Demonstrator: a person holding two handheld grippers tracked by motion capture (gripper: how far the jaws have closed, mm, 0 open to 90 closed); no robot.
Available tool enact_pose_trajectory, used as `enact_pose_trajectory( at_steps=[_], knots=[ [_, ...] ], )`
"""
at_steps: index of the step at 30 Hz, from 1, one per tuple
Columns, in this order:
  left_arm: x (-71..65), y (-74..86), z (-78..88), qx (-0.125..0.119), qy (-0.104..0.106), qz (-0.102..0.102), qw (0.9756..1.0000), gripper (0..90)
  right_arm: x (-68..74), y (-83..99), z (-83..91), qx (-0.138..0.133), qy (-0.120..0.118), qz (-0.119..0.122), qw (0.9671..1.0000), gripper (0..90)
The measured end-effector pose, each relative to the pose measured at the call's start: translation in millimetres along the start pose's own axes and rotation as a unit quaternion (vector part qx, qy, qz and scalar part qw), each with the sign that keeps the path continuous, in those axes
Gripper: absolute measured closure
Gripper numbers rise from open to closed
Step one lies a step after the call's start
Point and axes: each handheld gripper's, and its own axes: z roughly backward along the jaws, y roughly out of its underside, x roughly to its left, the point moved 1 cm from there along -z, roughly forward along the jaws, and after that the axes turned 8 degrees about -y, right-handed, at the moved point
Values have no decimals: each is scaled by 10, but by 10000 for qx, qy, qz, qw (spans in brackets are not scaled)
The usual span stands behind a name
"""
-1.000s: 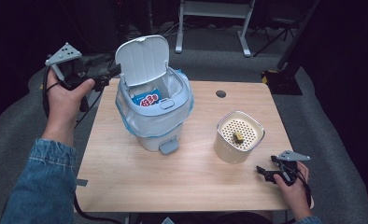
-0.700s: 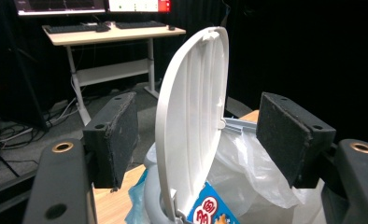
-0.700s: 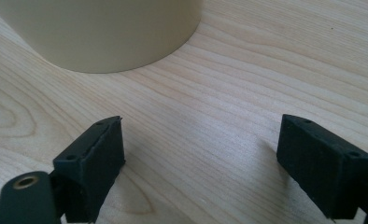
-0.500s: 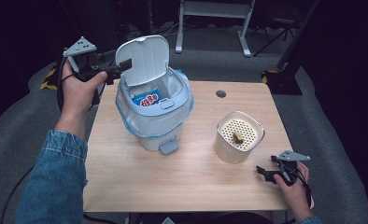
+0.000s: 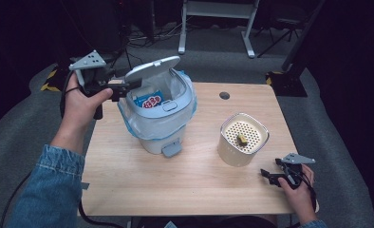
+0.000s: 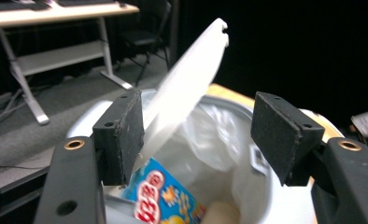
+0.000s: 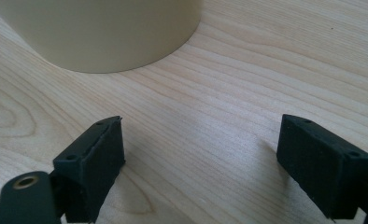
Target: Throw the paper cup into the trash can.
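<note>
A small white pedal bin [image 5: 162, 124] with a clear liner stands on the left half of the wooden table [image 5: 199, 190]. A blue snack packet [image 5: 149, 101] lies inside it. The bin's lid [image 5: 152, 69] is tipped halfway down over the opening. My left gripper [image 5: 126, 88] is at the lid's left edge, open. In the left gripper view the lid [image 6: 187, 74] runs between the jaws and leans by the left pad [image 6: 126, 135], above the packet [image 6: 166, 200]. These jaws have just been closing slightly. My right gripper [image 5: 269, 176] rests open on the table near the cream container [image 5: 242, 142].
The cream container's perforated top carries a small olive piece [image 5: 242, 138]. In the right gripper view the container [image 7: 102, 32] stands just ahead of the open gripper [image 7: 210, 163] on bare wood. A round hole [image 5: 224, 95] is in the table's far edge. A desk frame [image 5: 218, 28] stands behind.
My left hand has moved right to the bin. The lid has swung from upright to half lowered over the opening. The right hand has stayed put.
</note>
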Motion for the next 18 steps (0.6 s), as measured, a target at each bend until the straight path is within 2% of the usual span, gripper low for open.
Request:
enact_pose_trajectory(
  at_steps=[3,6,8,10,13,16,18],
  knots=[
    [-90,34,-48,132,174,-52,9997,349,0,0,0,0,-1,0,10000,151],
    [-168,55,-109,224,377,-9,9990,373,0,0,0,0,-1,0,10000,151],
    [-199,66,-152,282,603,23,9978,411,0,0,0,2,-1,0,10000,151],
    [-241,92,-222,410,851,116,9955,460,0,0,0,1,0,-1,10000,151],
    [-285,111,-309,543,862,91,9948,494,0,0,0,0,0,0,10000,151],
    [-299,111,-383,623,778,260,9947,547,0,0,0,1,0,-1,10000,151],
    [-304,110,-438,715,628,362,9948,569,0,0,0,0,0,-1,10000,151]
  ],
)
